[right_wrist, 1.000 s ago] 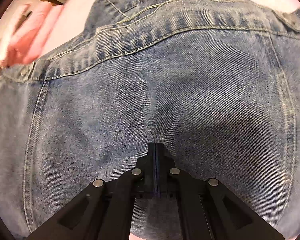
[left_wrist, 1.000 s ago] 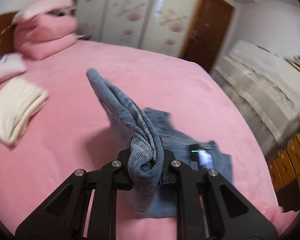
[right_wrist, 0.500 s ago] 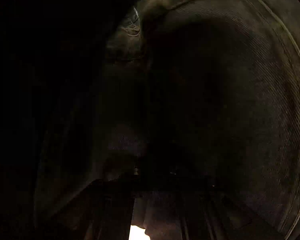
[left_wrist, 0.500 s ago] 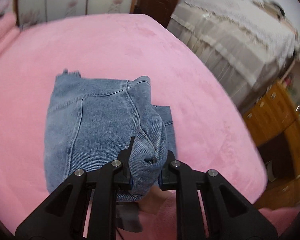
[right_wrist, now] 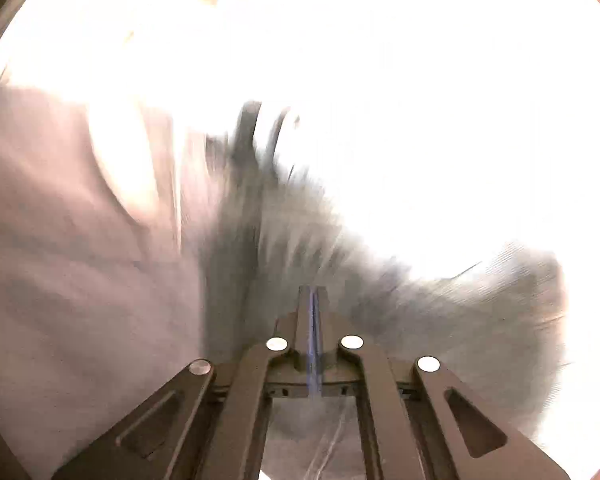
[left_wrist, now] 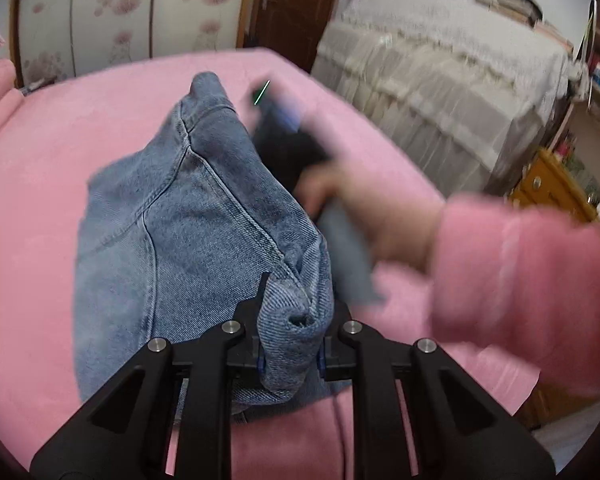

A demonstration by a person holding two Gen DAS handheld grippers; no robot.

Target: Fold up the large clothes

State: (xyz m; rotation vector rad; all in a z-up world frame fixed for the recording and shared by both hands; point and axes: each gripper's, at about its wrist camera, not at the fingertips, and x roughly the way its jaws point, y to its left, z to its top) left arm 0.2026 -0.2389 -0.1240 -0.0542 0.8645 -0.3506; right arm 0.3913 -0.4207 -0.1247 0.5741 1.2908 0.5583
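Observation:
Folded blue jeans [left_wrist: 172, 240] lie on the pink bed [left_wrist: 40, 152]. My left gripper [left_wrist: 292, 344] is shut on a thick bunched fold of the jeans at their near edge. The right gripper's black body [left_wrist: 284, 140], blurred by motion, is held by a hand in a pink sleeve [left_wrist: 512, 264] just right of the jeans. In the right wrist view, my right gripper [right_wrist: 313, 300] has its fingers pressed together with nothing between them. Blurred grey denim [right_wrist: 440, 320] lies beyond it. That view is overexposed.
A second bed with a beige lace cover [left_wrist: 440, 80] stands to the right. A wooden cabinet [left_wrist: 552, 188] is beside it. A floral wardrobe [left_wrist: 120, 12] and a brown door [left_wrist: 292, 4] are at the back.
The right gripper has pulled out from under the folded denim into bright light. The left gripper still holds the fold, and the jeans have been lifted slightly toward the camera.

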